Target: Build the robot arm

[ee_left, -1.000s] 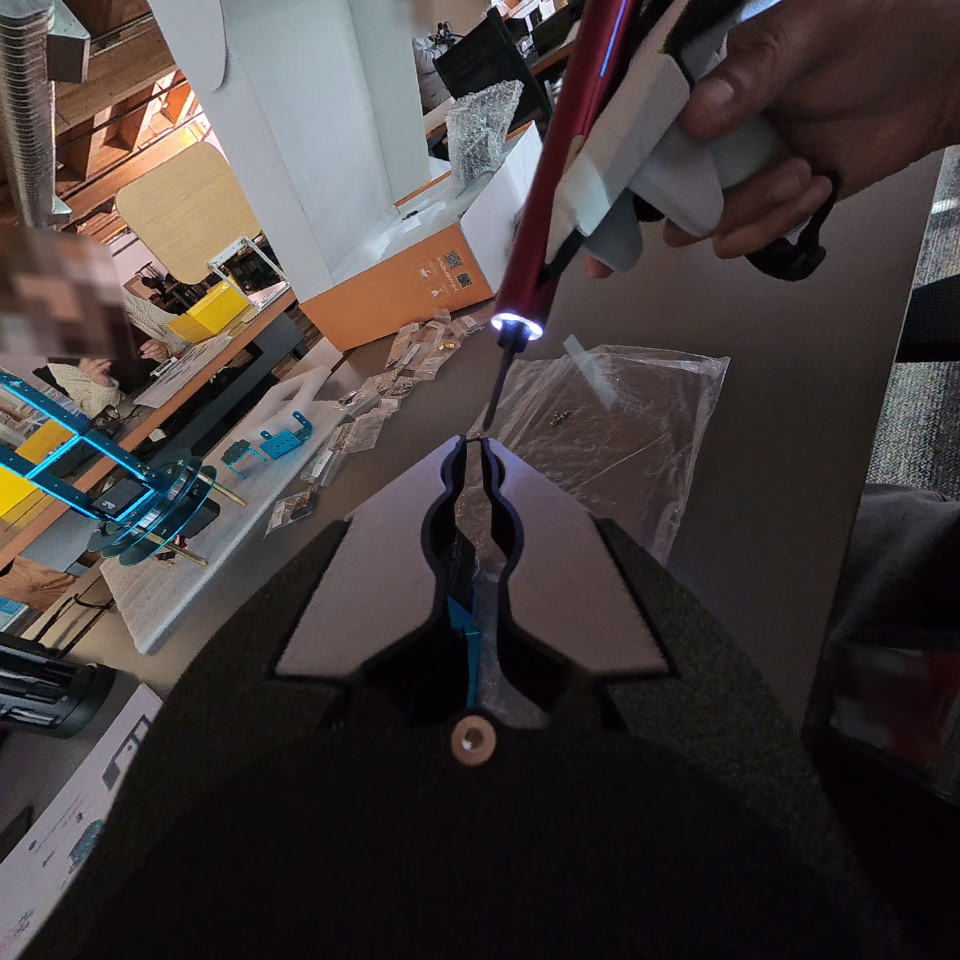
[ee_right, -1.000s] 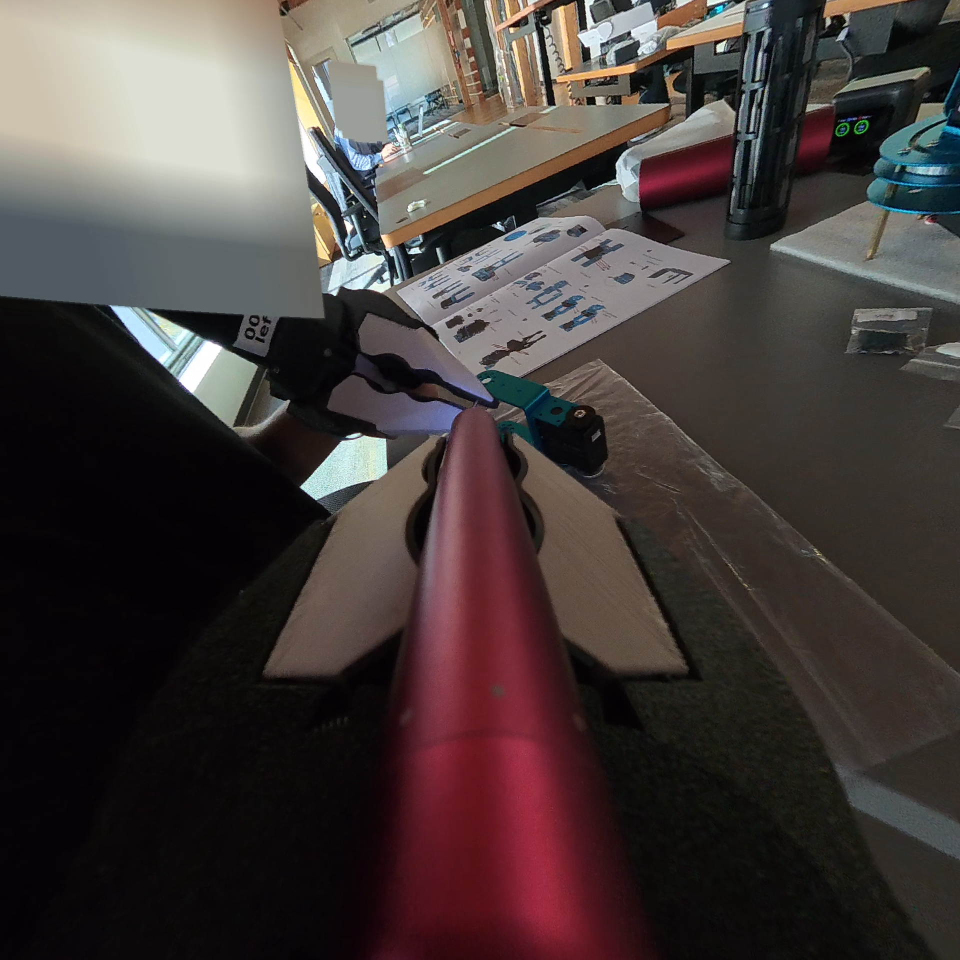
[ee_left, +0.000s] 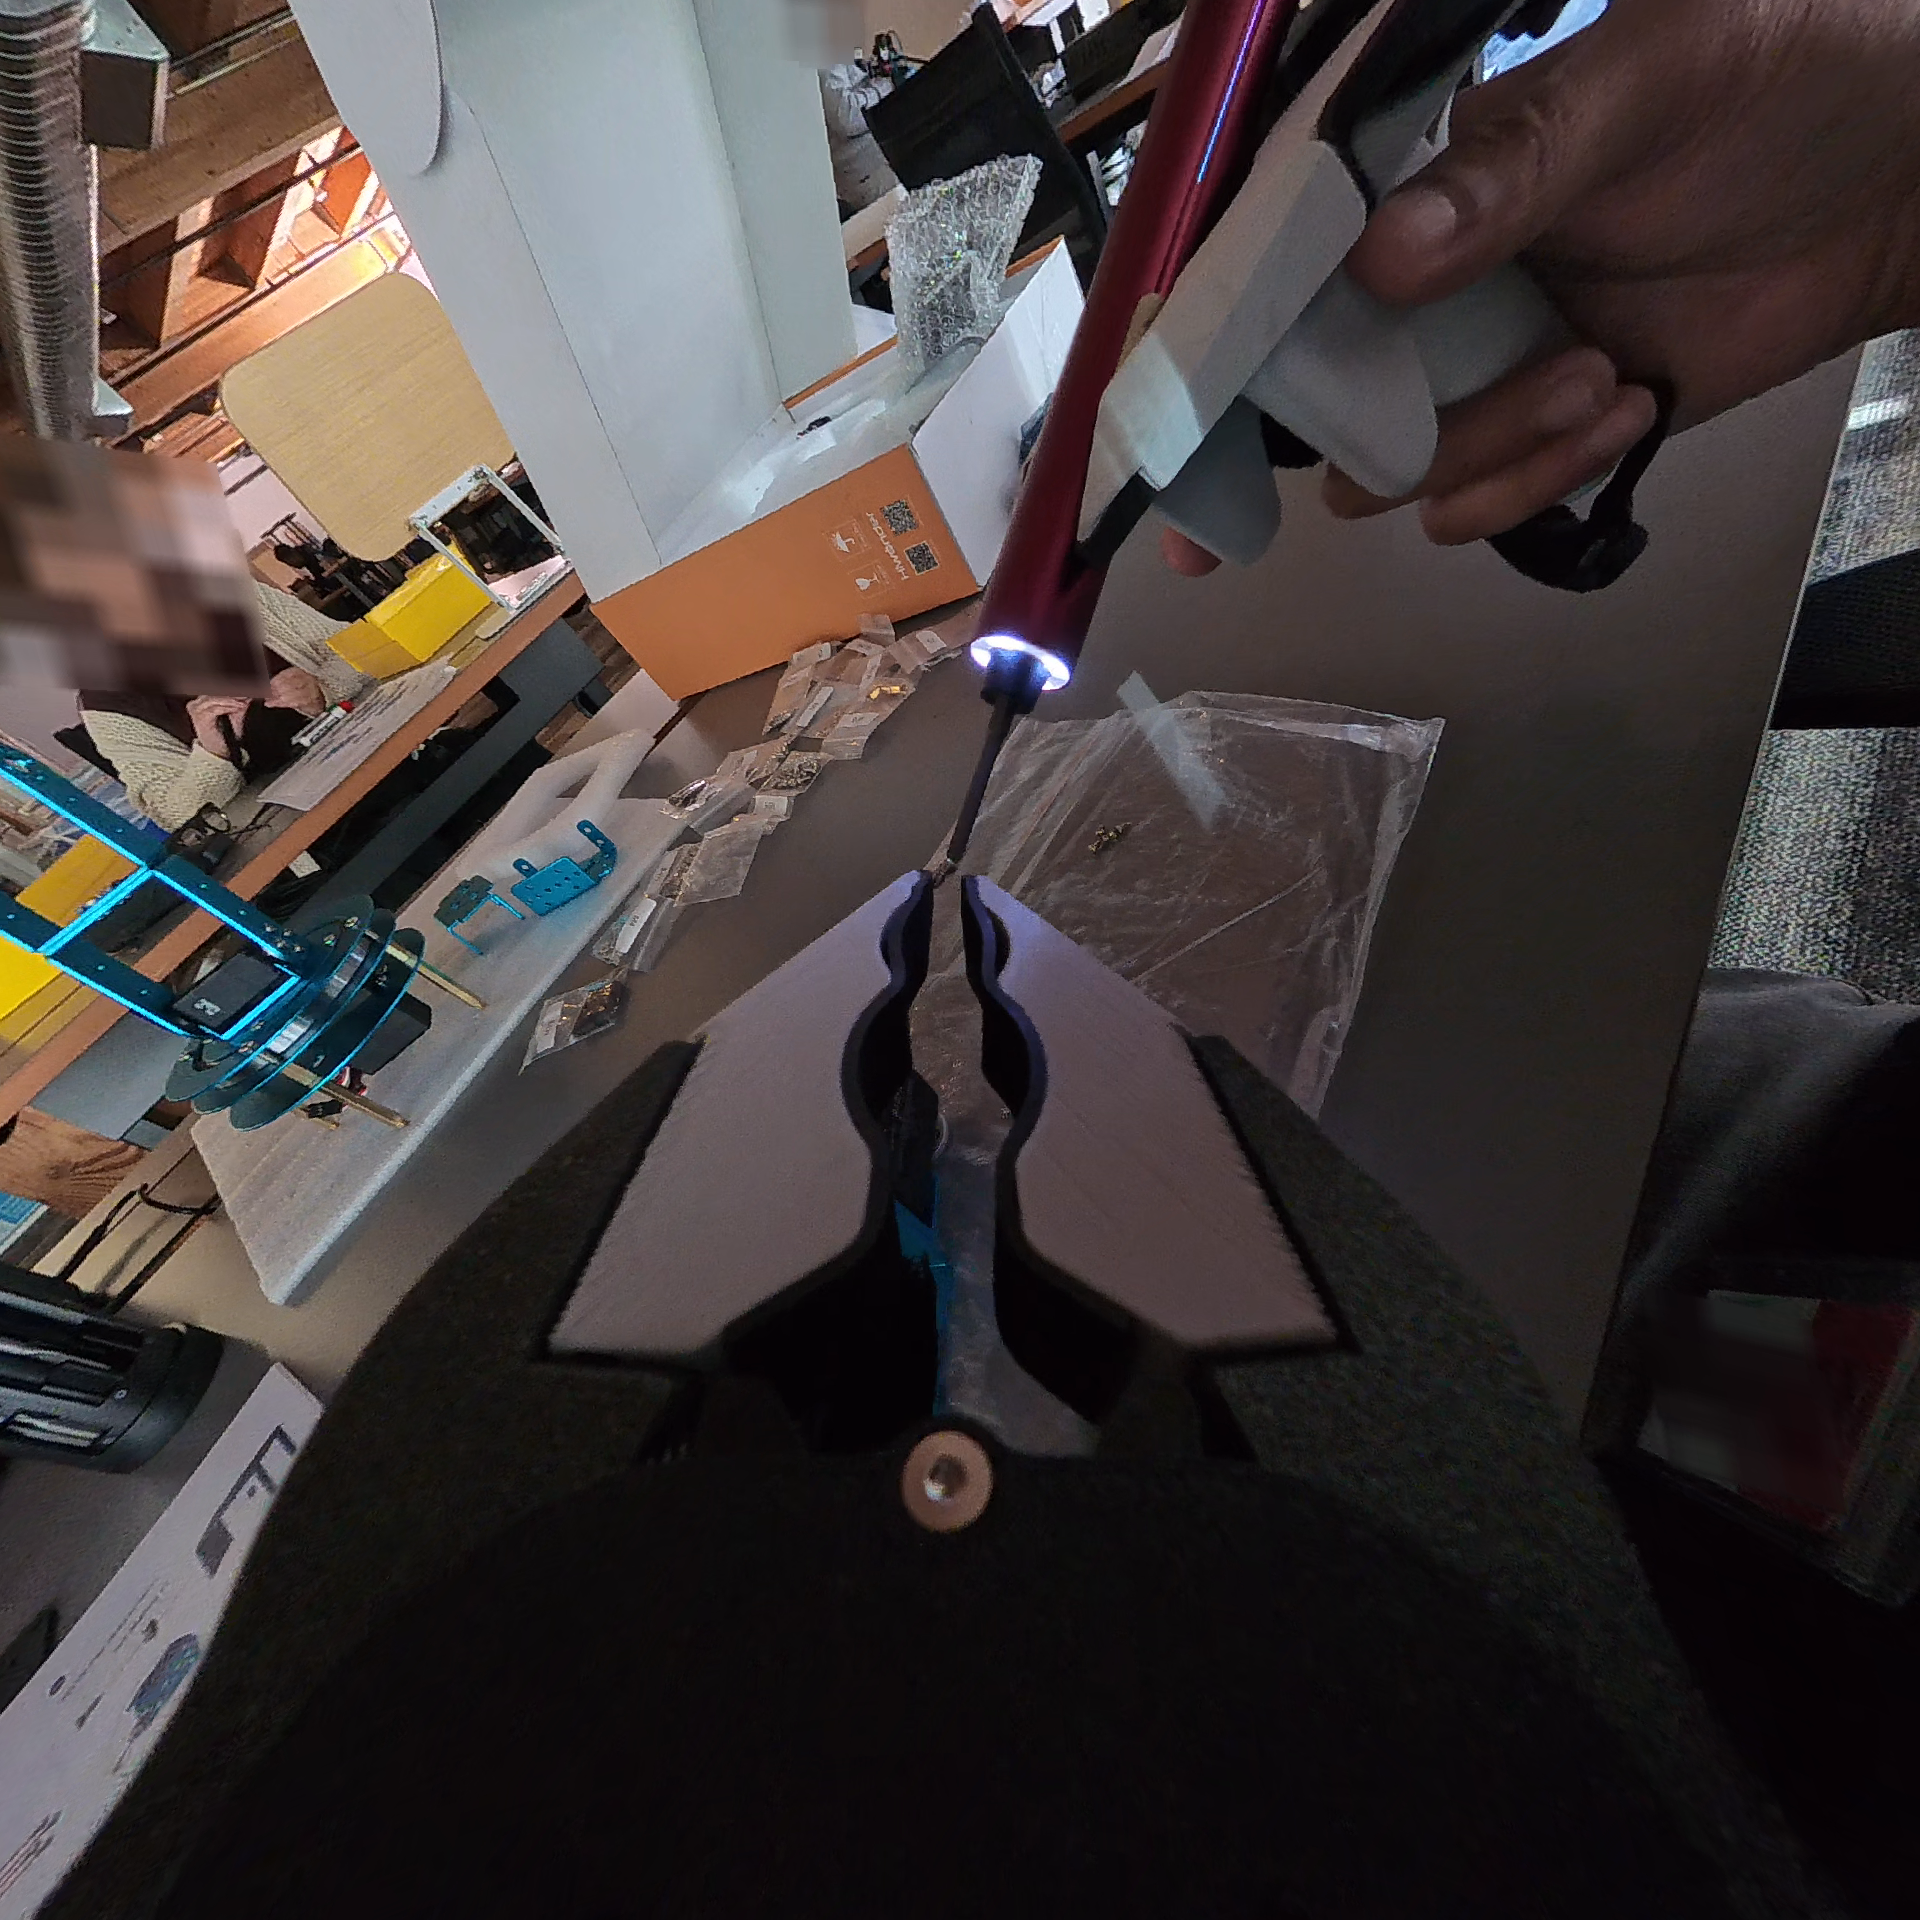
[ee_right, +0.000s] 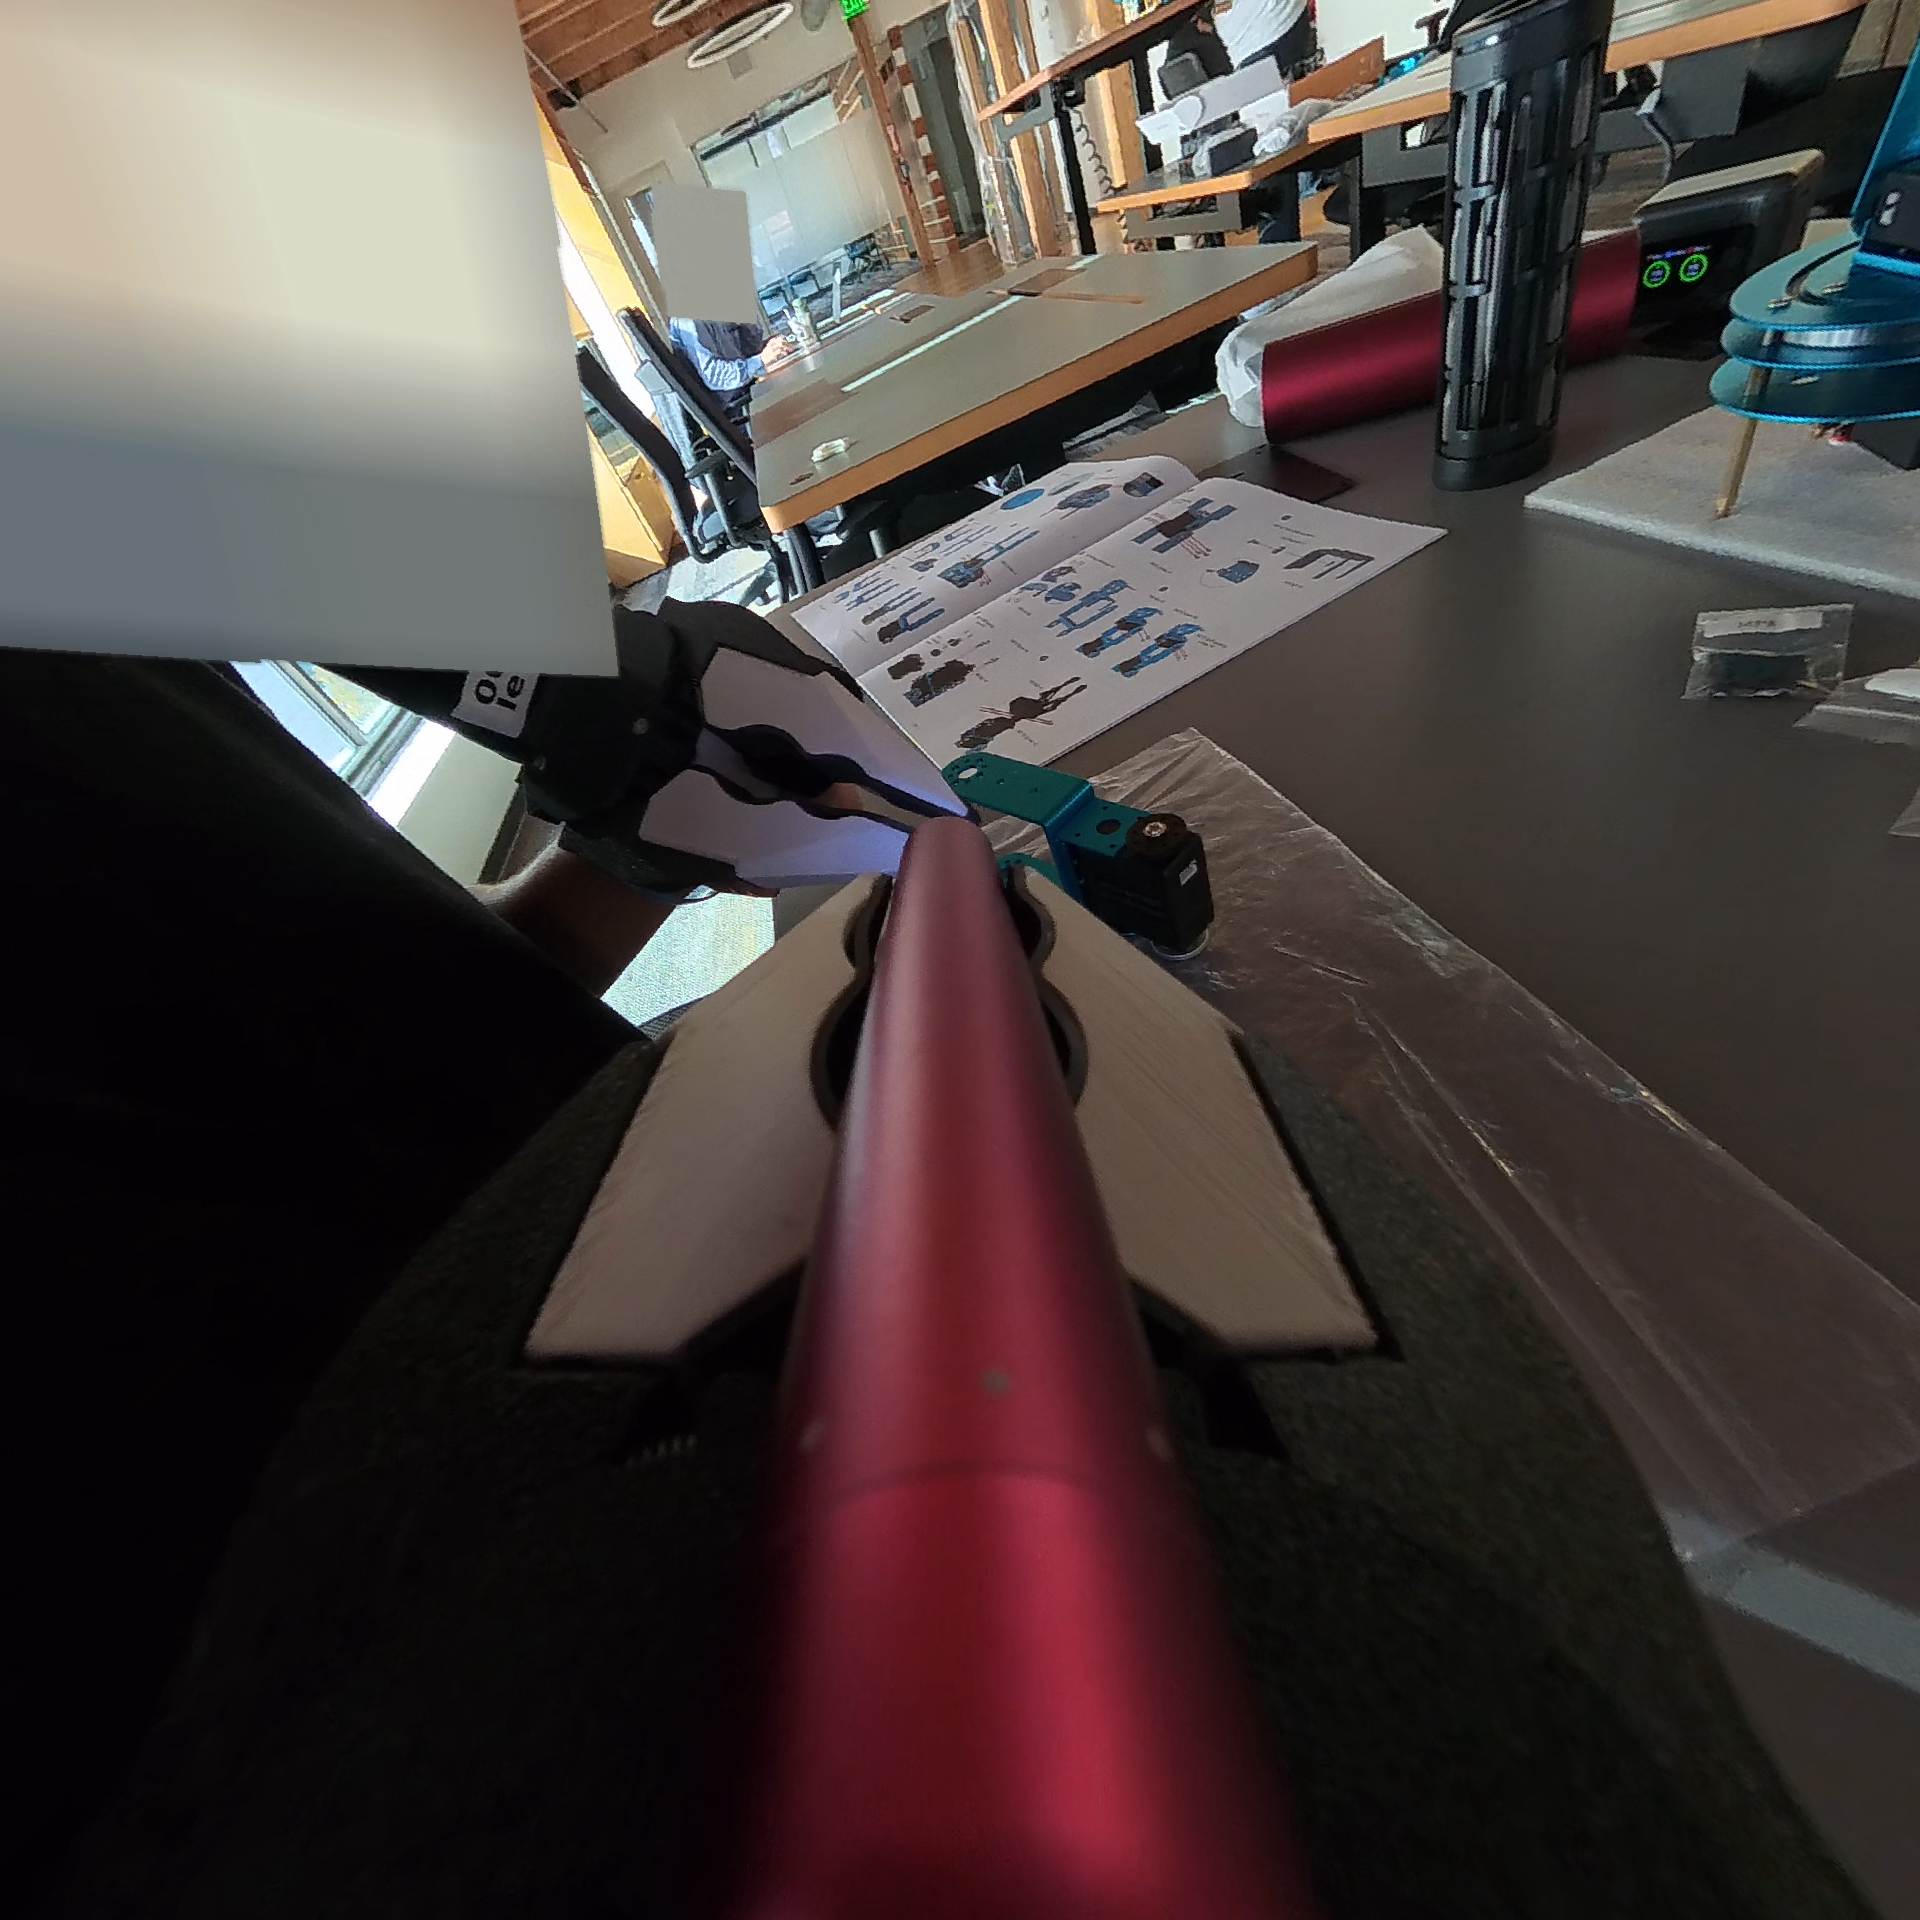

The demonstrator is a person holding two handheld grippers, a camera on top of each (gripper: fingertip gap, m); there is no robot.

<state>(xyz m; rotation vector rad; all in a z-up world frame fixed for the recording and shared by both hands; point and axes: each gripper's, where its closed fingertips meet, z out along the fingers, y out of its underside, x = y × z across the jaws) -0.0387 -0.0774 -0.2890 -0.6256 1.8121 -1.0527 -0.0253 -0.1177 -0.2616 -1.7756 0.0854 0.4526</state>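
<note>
Little had shifted in a second: the right gripper [ee_right: 951,894] kept its jaws clenched round the red screwdriver [ee_right: 935,1351], a smooth, matte metal cylinder whose ring light glowed white above a thin dark bit [ee_left: 977,779]. The bit's tip still met the tips of the left gripper [ee_left: 940,888], so the driving contact looked unbroken. A hand [ee_left: 1662,260] gripped the right tool's pale handle.

The left jaws stood almost closed, with a narrow wavy slot between their flat, pale, ribbed faces. They appeared to pinch the perforated flange of a teal bracket [ee_right: 1039,800], thin anodised metal bent at right angles. A boxy black servo [ee_right: 1143,883] was fixed to it.

Both parts sat on a crinkled clear plastic bag [ee_left: 1247,831] near the edge of the dark, smooth bench [ee_left: 1507,935] closest to the person. An open illustrated manual [ee_right: 1091,603] lay just beyond along that edge. Small clear parts packets [ee_left: 821,707] trailed towards an orange-and-white cardboard box [ee_left: 790,582] at the far end.
</note>
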